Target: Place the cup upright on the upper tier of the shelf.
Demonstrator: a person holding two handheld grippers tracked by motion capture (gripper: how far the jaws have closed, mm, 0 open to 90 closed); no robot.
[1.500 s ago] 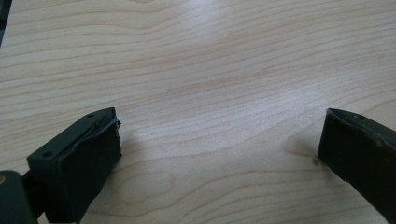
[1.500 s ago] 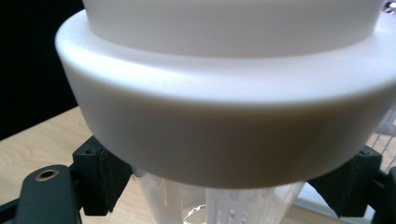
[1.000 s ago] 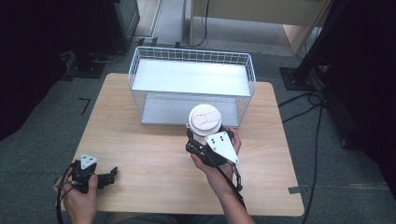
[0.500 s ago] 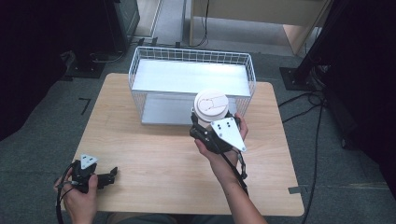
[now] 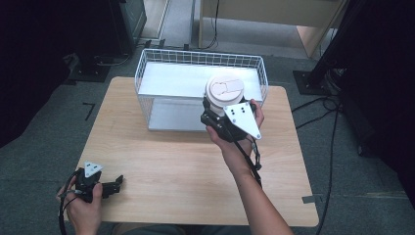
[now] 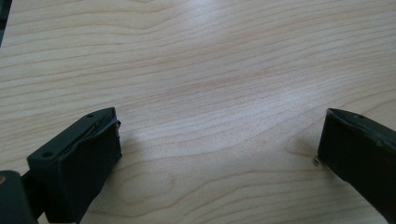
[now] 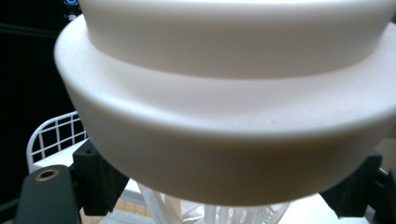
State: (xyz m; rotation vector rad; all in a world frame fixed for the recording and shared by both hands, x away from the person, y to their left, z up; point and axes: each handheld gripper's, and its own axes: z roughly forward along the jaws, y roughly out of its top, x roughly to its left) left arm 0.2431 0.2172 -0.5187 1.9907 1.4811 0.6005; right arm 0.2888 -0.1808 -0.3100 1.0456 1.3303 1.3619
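Right gripper [image 5: 215, 111] clamped tight on white lidded cup [image 5: 224, 90], cup upright in air above near edge of wire basket [image 5: 147, 63], 1 o'clock from table [image 5: 186, 161] centre. Advice: keep cup level, clear rim before lowering, release only once seated. Forearm reaches toward 11 o'clock. Left gripper [image 5: 113, 183] rests at 7 o'clock, jaws wide apart, empty.
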